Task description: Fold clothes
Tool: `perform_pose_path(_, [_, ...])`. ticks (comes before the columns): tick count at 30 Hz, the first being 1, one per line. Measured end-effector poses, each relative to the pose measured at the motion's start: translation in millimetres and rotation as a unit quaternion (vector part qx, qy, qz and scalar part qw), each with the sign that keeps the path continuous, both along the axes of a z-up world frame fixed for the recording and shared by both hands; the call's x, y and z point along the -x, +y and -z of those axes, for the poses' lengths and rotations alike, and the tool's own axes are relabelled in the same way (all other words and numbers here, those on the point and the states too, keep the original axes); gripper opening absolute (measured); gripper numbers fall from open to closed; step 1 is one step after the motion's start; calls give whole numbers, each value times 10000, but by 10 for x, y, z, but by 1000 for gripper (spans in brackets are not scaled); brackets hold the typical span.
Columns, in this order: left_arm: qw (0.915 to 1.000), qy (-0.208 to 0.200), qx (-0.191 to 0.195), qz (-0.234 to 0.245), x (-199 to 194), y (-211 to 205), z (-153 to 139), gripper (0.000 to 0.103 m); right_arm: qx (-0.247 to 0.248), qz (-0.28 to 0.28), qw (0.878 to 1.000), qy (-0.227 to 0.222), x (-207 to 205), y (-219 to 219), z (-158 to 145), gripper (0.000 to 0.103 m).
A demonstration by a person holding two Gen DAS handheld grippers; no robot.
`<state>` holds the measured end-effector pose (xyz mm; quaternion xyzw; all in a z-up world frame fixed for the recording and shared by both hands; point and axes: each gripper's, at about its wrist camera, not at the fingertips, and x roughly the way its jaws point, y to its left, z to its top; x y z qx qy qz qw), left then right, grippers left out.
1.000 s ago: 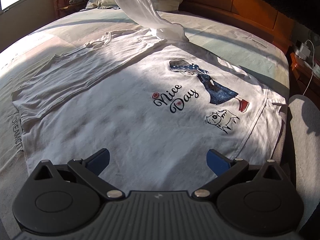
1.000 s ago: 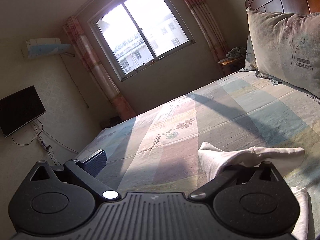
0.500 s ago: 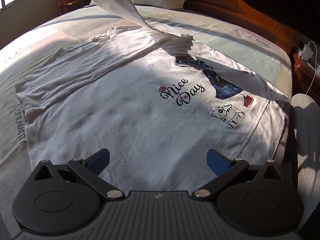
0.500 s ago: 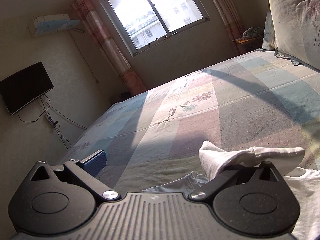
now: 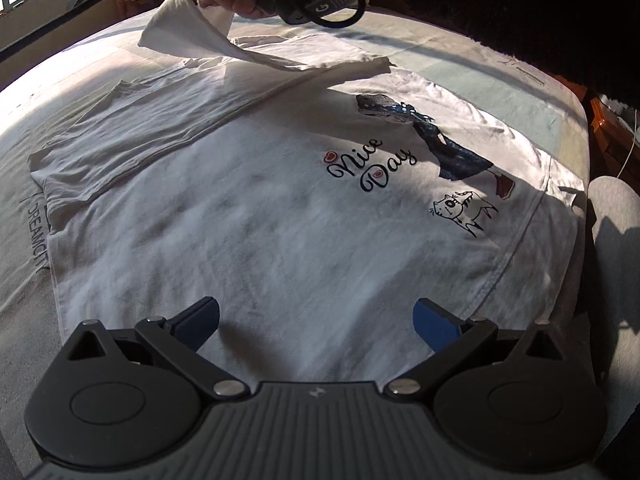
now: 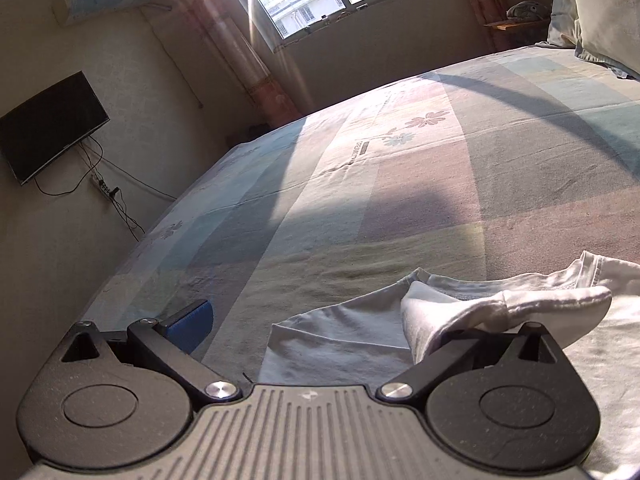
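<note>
Jaws: your left gripper (image 5: 316, 320) gapes empty over the T-shirt (image 5: 280, 232) spread on the bed (image 6: 400, 184), right gripper's (image 6: 320, 328) grip I can't tell, sleeve (image 6: 500, 308) draped over one finger; limp, light cotton, so pinch hems or seams.

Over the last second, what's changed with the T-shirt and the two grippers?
The right gripper has carried the sleeve down and across toward the folded side of the white T-shirt, so the lifted cloth now hangs low over the collar area. In its own view the sleeve drapes over one finger while the jaws stand apart. The left gripper stays open, hovering near the hem; the bed is unchanged.
</note>
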<state>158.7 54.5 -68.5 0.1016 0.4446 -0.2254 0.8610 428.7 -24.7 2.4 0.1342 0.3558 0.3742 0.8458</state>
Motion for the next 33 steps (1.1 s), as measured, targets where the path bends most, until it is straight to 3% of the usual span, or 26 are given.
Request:
perform_pose_path(7, [10000, 10, -36, -12, -3, -6, 10, 102, 232, -29, 9958, 880, -33, 171, 455, 103])
perform_pose_path(12, [10000, -17, -60, -2, 0, -9, 2, 102, 499, -189, 9892, 1368, -2, 163, 526, 103])
perform_pose_path(16, [9999, -42, -99, 43, 2, -27, 2, 102, 615, -333, 9874, 1417, 58, 74, 399, 103])
perform_pose_path(22, [9992, -173, -323, 176, 13, -119, 9, 102, 152, -319, 9892, 1423, 130, -281, 25, 103])
perform_pose_path(26, [9962, -422, -665, 375, 77, -278, -13, 102, 123, -68, 9925, 1212, 154, -448, -263, 103])
perform_pose_path(33, [9932, -488, -701, 792, 120, -476, -6, 102, -33, 112, 9956, 933, 189, -487, -530, 103])
